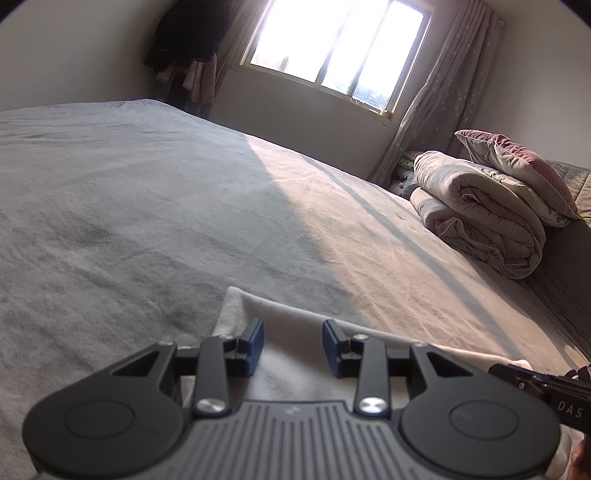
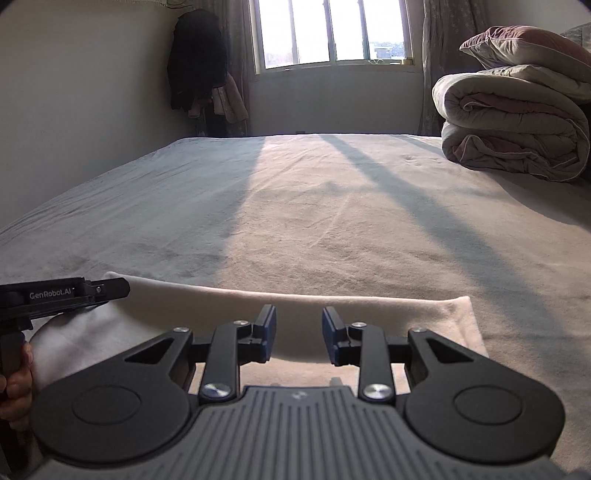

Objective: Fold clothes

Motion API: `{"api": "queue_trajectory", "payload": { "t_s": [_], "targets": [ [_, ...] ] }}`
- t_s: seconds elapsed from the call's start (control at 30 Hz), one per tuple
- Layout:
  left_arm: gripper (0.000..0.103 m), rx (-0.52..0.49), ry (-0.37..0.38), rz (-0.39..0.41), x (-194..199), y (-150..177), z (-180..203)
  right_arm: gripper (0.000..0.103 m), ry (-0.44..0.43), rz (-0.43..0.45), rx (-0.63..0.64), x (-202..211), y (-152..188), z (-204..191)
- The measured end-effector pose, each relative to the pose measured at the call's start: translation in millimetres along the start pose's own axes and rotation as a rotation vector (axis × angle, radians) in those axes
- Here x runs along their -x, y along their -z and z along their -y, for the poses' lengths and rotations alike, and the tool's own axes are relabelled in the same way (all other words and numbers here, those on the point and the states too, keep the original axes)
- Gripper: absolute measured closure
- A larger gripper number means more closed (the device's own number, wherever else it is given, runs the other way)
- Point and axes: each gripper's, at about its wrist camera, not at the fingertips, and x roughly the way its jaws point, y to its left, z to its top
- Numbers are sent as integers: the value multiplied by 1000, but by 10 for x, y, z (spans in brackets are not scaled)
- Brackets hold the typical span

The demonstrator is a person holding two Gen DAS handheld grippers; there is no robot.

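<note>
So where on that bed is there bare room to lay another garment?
Most of the bed is bare, from the white cloth's far fold to the window wall. It is crowded only at the far right, where the rolled quilt and pillow sit.

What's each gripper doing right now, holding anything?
Left gripper: open, over the white cloth, gripping nothing.
Right gripper: open, over the same cloth, gripping nothing.

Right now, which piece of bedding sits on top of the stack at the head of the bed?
The pinkish pillow; it lies atop the folded grey quilt.
</note>
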Motion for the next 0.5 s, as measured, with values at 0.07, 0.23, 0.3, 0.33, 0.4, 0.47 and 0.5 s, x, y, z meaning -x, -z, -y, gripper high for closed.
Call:
{"api": "queue_trajectory", "payload": {
  "t_s": [0.07,0.23,0.3,0.33,0.4,0.47,0.5],
  "targets": [
    [67,22,14,-3,-6,2,-40,71,-2,-12,34,-72,-50,-142],
    [67,34,28,-16,-24,16,-69,71,-2,-87,68,-321,-135,-373],
    [67,46,34,-26,-42,19,-97,71,14,-122,72,-458,-127,-419],
    [67,54,39,-30,-50,21,-114,71,21,-127,71,-500,-122,-425],
    [67,68,49,-35,-60,19,-140,71,36,-135,69,-579,-111,-436],
    [67,81,58,-39,-66,19,-162,73,51,-143,67,-659,-101,-446],
    [67,83,60,-40,-69,17,-164,74,57,-144,63,-689,-103,-444]
  ]
}}
